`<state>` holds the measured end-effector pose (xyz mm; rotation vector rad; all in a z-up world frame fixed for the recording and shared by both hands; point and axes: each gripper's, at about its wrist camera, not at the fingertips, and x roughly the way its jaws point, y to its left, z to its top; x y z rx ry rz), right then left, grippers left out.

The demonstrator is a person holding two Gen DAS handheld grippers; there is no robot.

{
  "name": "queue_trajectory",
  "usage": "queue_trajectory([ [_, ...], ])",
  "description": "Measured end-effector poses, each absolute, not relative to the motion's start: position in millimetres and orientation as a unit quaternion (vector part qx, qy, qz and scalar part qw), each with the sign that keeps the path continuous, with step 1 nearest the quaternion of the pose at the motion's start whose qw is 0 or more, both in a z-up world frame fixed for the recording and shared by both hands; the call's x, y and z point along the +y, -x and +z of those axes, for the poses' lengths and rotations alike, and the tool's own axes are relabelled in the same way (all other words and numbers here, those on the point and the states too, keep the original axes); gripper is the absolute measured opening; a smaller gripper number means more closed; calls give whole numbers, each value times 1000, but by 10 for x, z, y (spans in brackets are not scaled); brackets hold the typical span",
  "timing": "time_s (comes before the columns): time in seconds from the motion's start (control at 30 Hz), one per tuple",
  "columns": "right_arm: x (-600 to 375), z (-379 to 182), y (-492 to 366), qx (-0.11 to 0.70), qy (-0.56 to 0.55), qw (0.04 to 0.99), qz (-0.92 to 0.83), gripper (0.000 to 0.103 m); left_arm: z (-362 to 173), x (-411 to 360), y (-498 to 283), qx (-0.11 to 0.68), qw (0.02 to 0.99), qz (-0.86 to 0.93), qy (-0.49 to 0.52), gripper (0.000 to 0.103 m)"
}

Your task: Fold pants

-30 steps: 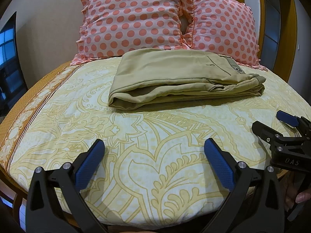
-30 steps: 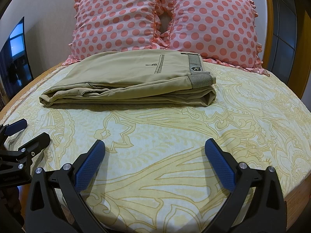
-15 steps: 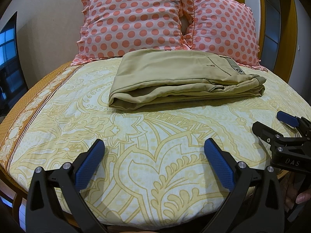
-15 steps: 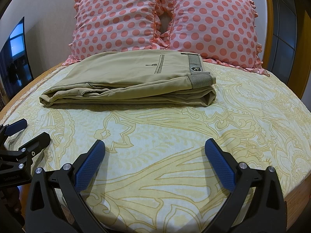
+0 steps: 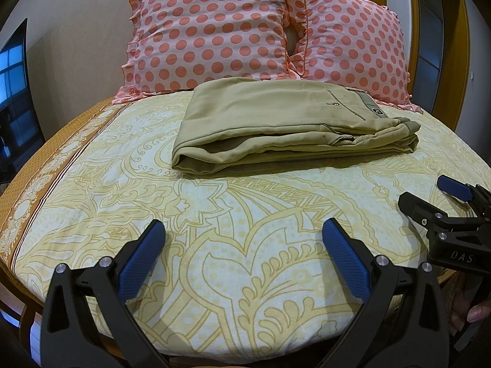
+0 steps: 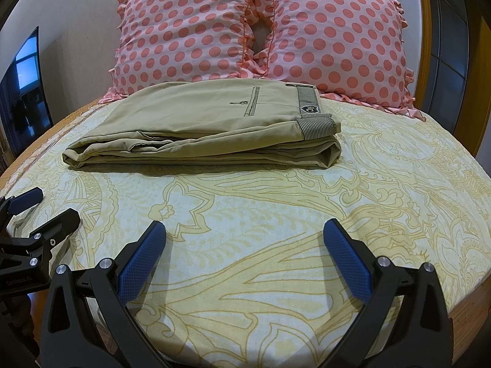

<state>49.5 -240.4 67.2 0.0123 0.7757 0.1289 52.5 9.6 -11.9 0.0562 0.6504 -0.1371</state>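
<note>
The khaki pants (image 5: 276,122) lie folded into a flat stack on the bed, just in front of the pillows; they also show in the right wrist view (image 6: 208,128), waistband to the right. My left gripper (image 5: 242,239) is open and empty, well short of the pants near the bed's front edge. My right gripper (image 6: 244,239) is open and empty, also near the front edge. The right gripper shows at the right edge of the left wrist view (image 5: 429,193), and the left gripper shows at the left edge of the right wrist view (image 6: 40,211).
Two pink polka-dot pillows (image 5: 214,30) (image 6: 331,43) stand against the wall behind the pants. The bed has a yellow patterned sheet (image 5: 245,214) with a brown border on the left. A dark TV screen (image 6: 24,92) is at the far left.
</note>
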Motion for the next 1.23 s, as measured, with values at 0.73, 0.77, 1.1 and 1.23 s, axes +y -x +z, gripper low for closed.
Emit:
queue_trajectory([
  [0.73, -2405, 674, -498, 378, -6, 924, 63, 102, -125, 92, -522, 318, 946, -66, -27, 101],
  [0.77, -2406, 674, -498, 378, -6, 924, 63, 102, -122, 95, -527, 318, 945, -67, -27, 101],
  [1.1, -2404, 672, -498, 377, -6, 924, 63, 102, -74, 140, -580, 315, 946, -68, -28, 101],
  [1.23, -2404, 672, -499, 377, -6, 924, 63, 102, -84, 132, -567, 315, 946, -67, -27, 101],
])
